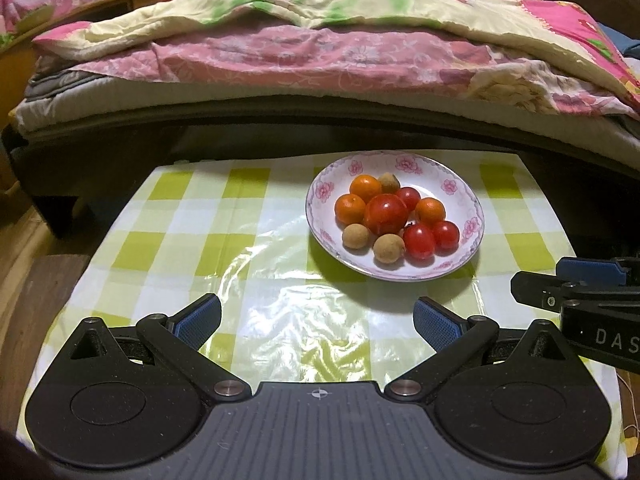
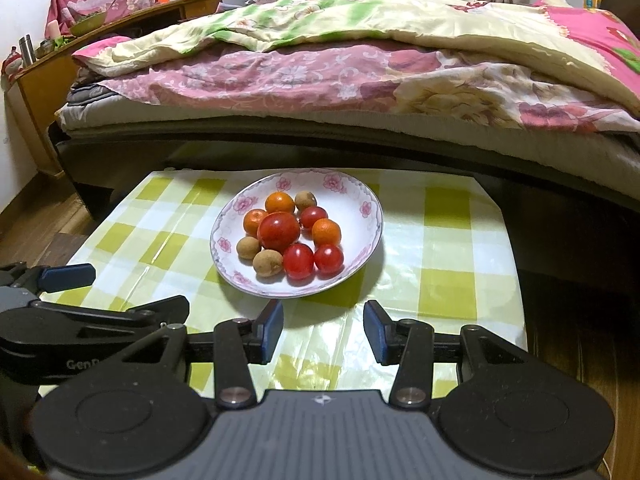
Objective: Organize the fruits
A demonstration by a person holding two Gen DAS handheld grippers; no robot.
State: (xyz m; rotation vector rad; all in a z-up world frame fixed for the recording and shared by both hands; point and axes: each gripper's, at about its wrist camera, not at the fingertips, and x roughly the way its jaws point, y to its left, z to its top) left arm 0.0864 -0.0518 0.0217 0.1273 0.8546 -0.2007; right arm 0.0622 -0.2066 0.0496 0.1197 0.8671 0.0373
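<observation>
A flowered plate (image 2: pixel 362 204) at twelve o'clock on the checked table (image 2: pixel 448 248) holds tomatoes (image 2: pixel 279 231), oranges (image 2: pixel 280 203) and brown fruits (image 2: pixel 267 263). Left gripper (image 1: pixel 317 322) and right gripper (image 2: pixel 323 330) both gape empty, the right one cut off in the left view.

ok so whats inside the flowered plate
The plate holds three small oranges, one big tomato, three cherry tomatoes and three brown longans. Whatever lies beneath the pile is hidden.

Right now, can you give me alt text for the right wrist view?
A floral-rimmed plate on a green-checked tablecloth holds mixed fruit: four red tomatoes, three small oranges and three brown longans. The right hand-held gripper is open and empty just short of the plate, the left hand-held gripper beside it; a bed stands behind.
</observation>
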